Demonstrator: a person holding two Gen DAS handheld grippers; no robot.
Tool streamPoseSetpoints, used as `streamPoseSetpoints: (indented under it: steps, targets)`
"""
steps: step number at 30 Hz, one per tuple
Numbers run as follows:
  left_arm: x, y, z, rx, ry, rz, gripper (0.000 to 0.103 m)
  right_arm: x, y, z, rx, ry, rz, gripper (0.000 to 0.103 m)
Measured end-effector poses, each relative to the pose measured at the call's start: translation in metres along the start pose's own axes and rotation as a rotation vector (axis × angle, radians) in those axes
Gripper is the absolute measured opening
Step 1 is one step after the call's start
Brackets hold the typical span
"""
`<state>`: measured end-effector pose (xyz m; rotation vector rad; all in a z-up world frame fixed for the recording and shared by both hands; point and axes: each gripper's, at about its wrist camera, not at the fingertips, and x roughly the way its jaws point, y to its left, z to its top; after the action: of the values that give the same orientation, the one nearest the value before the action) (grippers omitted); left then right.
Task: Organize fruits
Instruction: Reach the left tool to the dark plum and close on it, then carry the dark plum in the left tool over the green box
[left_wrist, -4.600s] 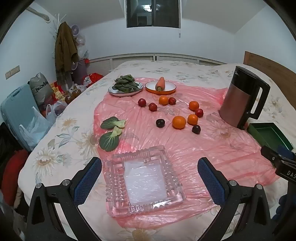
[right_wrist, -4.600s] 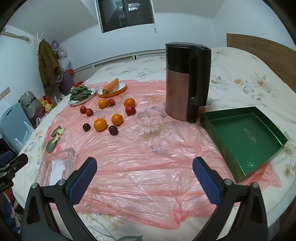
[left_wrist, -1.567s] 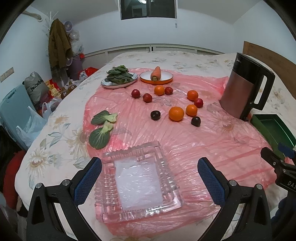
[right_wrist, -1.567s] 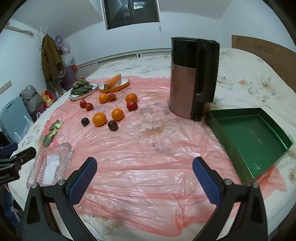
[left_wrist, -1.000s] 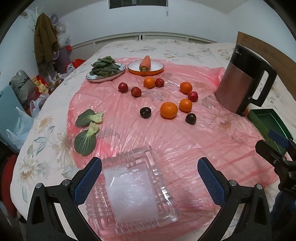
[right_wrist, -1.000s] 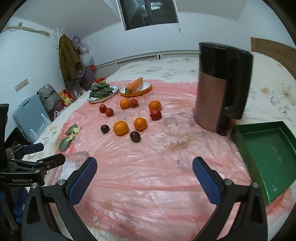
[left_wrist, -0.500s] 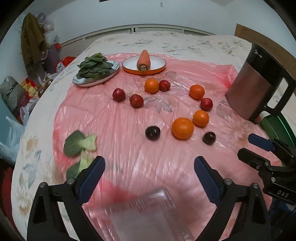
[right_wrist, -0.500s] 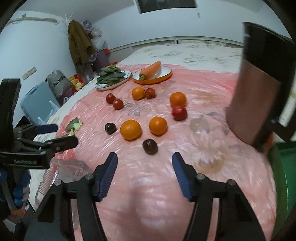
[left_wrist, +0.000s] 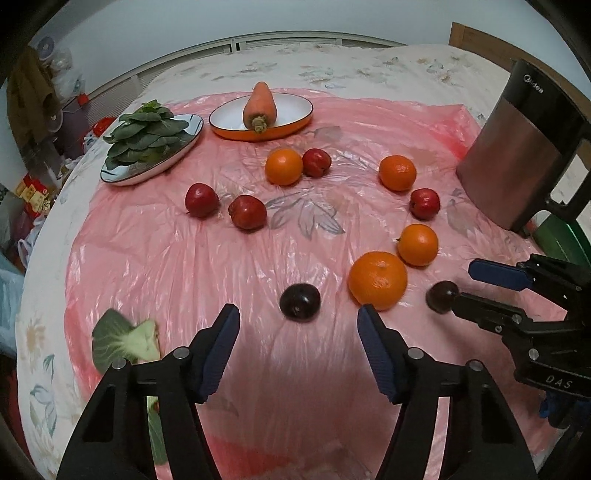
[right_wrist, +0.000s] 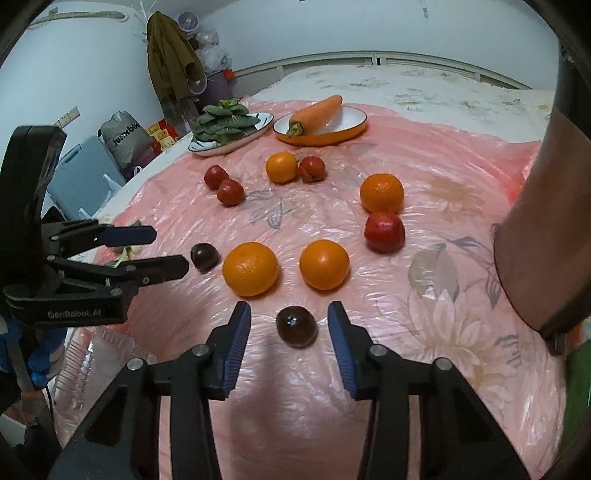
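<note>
A bed covered with a pink plastic sheet (left_wrist: 155, 258) carries the scattered fruit. The right gripper (right_wrist: 289, 325) straddles a dark plum (right_wrist: 296, 326); its jaws are closing, pads clear of the skin, nothing grasped. The left gripper (left_wrist: 298, 316) is lined up on a second plum (left_wrist: 299, 302) lying just ahead of its tips, jaws also closing, empty. Each plum sits near the sheet's near edge, beside the oranges (left_wrist: 377, 279), so it is probably picked first. A kettle (left_wrist: 524, 155) stands at the right edge.

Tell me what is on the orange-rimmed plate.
One carrot lies on the orange-rimmed plate, stem end over the near rim. Whatever is beneath the carrot stays hidden.
</note>
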<state>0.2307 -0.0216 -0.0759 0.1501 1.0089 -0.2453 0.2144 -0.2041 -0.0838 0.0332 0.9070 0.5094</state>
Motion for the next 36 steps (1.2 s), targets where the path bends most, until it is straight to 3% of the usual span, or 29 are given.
streamPoseSetpoints:
  steps: [2, 4, 10, 23, 26, 28, 36]
  targets:
    - [0.007, 0.001, 0.003, 0.005, 0.01, 0.003, 0.058, 0.004, -0.001, -0.001, -0.002, 0.01, 0.001, 0.053]
    - [0.012, 0.002, 0.004, 0.008, 0.02, 0.0, 0.053, 0.008, -0.003, -0.002, -0.003, 0.02, 0.006, 0.043]
    - [0.03, 0.002, 0.004, 0.015, 0.051, -0.012, 0.045, 0.016, -0.008, -0.006, 0.004, 0.042, 0.007, 0.035]
    - [0.045, 0.009, 0.002, -0.009, 0.078, -0.037, 0.033, 0.028, 0.001, -0.006, -0.056, 0.076, -0.02, 0.035]
    - [0.048, 0.012, 0.0, -0.021, 0.083, -0.048, 0.025, 0.031, 0.004, -0.006, -0.075, 0.089, -0.034, 0.034]
    - [0.049, 0.015, -0.001, -0.039, 0.086, -0.065, 0.024, 0.033, 0.004, -0.006, -0.078, 0.1, -0.03, 0.021]
    - [0.046, 0.02, -0.003, -0.064, 0.071, -0.094, 0.023, 0.03, -0.005, -0.006, -0.025, 0.085, 0.019, 0.011]
